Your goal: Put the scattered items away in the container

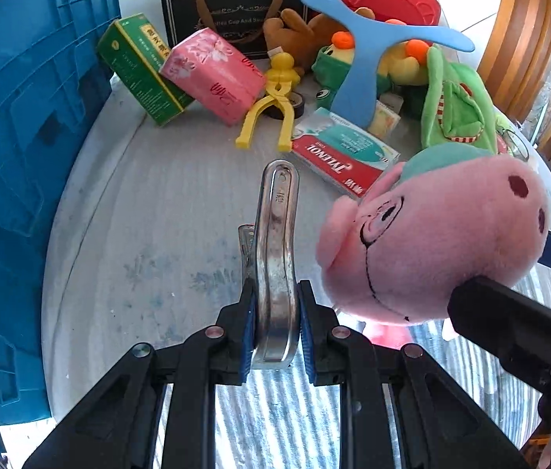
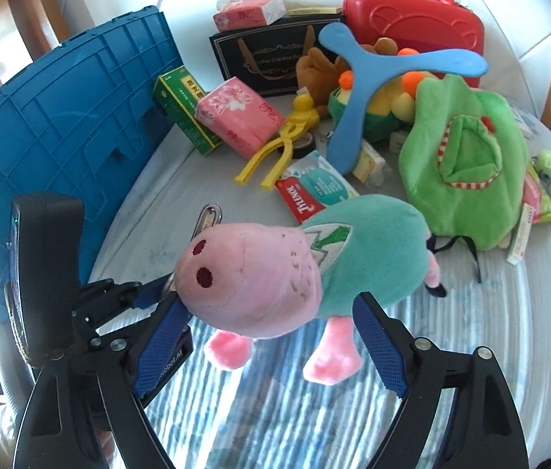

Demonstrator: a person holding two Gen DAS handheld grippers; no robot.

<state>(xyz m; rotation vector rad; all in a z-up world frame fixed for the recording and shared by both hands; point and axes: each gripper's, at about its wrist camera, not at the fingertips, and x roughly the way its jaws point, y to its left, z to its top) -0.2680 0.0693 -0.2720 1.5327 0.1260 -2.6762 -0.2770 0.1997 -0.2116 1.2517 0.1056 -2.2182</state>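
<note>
The left gripper (image 1: 275, 324) has its jaws drawn nearly together, clamping a metal tool (image 1: 277, 258) that stands upright above the table (image 1: 150, 211). The right gripper (image 2: 271, 336) has its jaws spread wide around a pink pig plush (image 2: 295, 269), pads pressing its sides, lifted off the table. The blue crate (image 2: 60, 129) stands at the left, beside the clutter.

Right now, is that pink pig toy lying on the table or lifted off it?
Lifted. The right claw grips the pig toy around its body, and its pink feet hang above the striped cloth, touching nothing.
</note>
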